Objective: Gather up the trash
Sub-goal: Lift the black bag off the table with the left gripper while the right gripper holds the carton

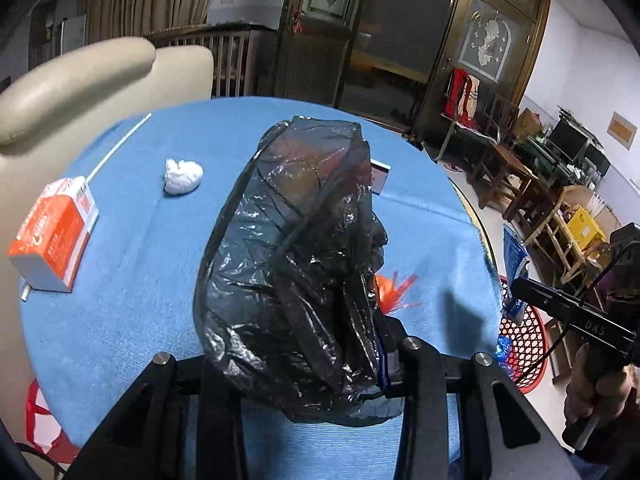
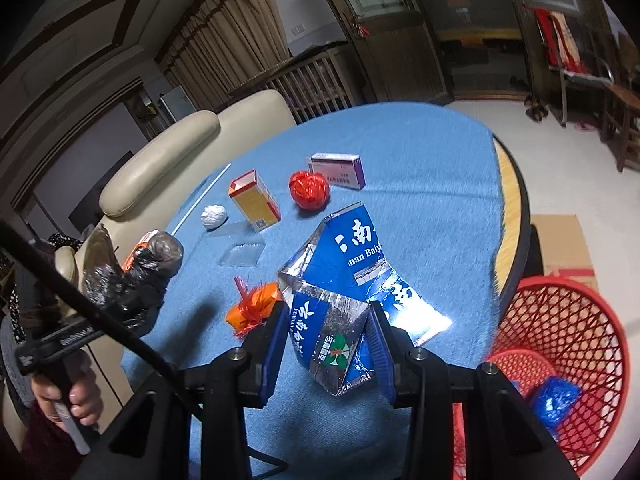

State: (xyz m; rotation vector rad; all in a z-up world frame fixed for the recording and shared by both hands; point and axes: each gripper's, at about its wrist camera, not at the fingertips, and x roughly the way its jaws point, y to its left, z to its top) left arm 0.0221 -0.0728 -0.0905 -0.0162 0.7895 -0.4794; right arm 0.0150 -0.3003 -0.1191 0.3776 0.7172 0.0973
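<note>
In the left wrist view my left gripper [image 1: 296, 360] is shut on a crumpled black plastic bag [image 1: 296, 248] held just above the blue-clothed round table [image 1: 140, 300]; the bag hides most of its fingers. From the right wrist view, that bag [image 2: 132, 276] hangs at the table's left side. My right gripper [image 2: 330, 336] is shut on a torn blue and silver carton [image 2: 340, 280] whose far end rests on the cloth. Loose on the table lie an orange plastic wad [image 2: 252, 308], a red plastic ball [image 2: 309, 190], a white paper wad [image 2: 214, 216] and a yellow box [image 2: 254, 204].
A red mesh basket [image 2: 560, 320] stands on the floor right of the table, a blue wad [image 2: 556, 400] inside. A purple-white box [image 2: 338, 168], clear blister [image 2: 242, 254], white straw [image 2: 200, 200] and orange-white box [image 1: 52, 232] lie on the cloth. A beige sofa [image 2: 160, 160] borders the left.
</note>
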